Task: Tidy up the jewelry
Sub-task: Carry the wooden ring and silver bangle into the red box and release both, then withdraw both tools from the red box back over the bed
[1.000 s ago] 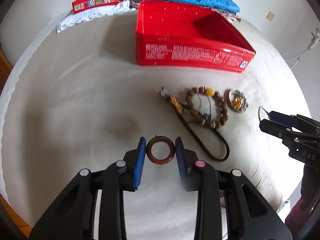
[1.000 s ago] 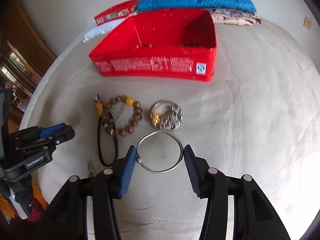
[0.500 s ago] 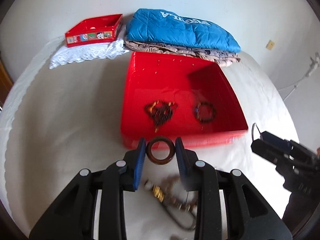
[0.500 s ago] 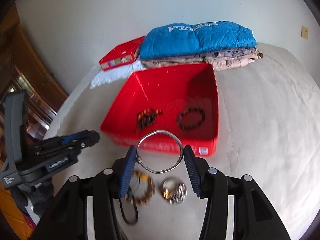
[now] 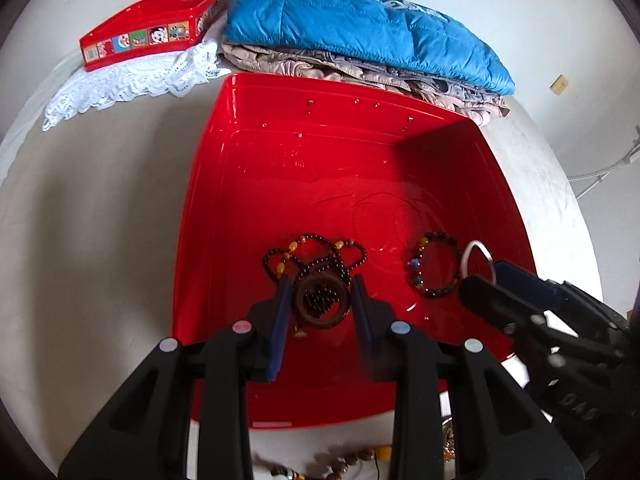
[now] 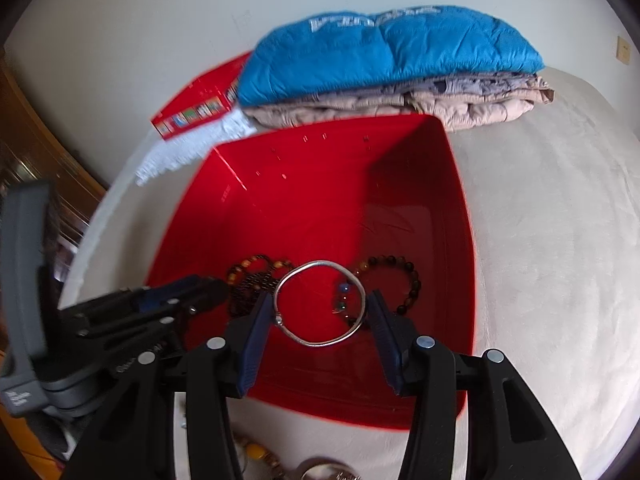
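Both grippers have moved from above the bedspread to over the red bin (image 5: pixel 208 208) since a second ago. Left gripper (image 5: pixel 322 304) clamps a brown ring (image 5: pixel 322 319), held above a dark bead necklace (image 5: pixel 316 258) on the bin floor. Right gripper (image 6: pixel 320 307) grips a silver bangle (image 6: pixel 320 268) over a beaded bracelet (image 6: pixel 404 280) in the bin. More jewelry lies on the cream bedspread (image 6: pixel 552 240) near the bin's front. Behind: blue quilt (image 5: pixel 360 24), small red box (image 5: pixel 152 26), lace cloth (image 5: pixel 132 80).
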### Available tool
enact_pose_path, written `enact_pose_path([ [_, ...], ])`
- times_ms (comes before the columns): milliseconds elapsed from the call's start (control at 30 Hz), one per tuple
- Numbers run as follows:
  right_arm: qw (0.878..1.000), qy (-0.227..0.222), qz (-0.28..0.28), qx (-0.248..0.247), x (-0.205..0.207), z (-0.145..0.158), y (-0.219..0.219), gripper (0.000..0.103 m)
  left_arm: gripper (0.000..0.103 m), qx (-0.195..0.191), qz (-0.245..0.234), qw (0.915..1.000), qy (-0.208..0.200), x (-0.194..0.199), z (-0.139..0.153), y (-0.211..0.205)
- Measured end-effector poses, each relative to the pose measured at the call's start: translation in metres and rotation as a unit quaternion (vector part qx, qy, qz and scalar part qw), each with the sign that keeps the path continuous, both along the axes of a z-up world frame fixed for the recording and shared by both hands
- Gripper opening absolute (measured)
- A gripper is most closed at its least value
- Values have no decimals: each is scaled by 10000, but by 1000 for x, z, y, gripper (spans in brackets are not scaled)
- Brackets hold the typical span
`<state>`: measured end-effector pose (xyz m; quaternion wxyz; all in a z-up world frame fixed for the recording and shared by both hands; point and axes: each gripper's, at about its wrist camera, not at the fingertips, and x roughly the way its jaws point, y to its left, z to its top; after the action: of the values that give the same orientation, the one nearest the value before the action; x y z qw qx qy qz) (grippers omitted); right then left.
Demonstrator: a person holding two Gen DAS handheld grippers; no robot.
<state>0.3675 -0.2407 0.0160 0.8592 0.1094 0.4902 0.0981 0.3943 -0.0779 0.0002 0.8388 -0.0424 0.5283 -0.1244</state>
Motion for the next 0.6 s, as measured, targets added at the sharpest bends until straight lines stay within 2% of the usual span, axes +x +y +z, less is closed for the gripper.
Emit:
enact_pose_path([
  [167, 9996, 7, 33, -278, 2, -6, 7, 49, 29, 24, 6, 10000, 26, 5, -6, 0],
  [433, 9993, -90, 38, -348, 1, 0, 6, 51, 30, -15, -10, 10000, 85, 5, -7, 0],
  [567, 9995, -117, 37, -280, 1, 2, 4, 54, 39, -76, -82, 9999, 50, 2, -3, -1],
  [600, 9996, -126, 40, -262, 1, 3, 4, 54, 45, -41, -81, 10000, 9, 1, -1, -1],
])
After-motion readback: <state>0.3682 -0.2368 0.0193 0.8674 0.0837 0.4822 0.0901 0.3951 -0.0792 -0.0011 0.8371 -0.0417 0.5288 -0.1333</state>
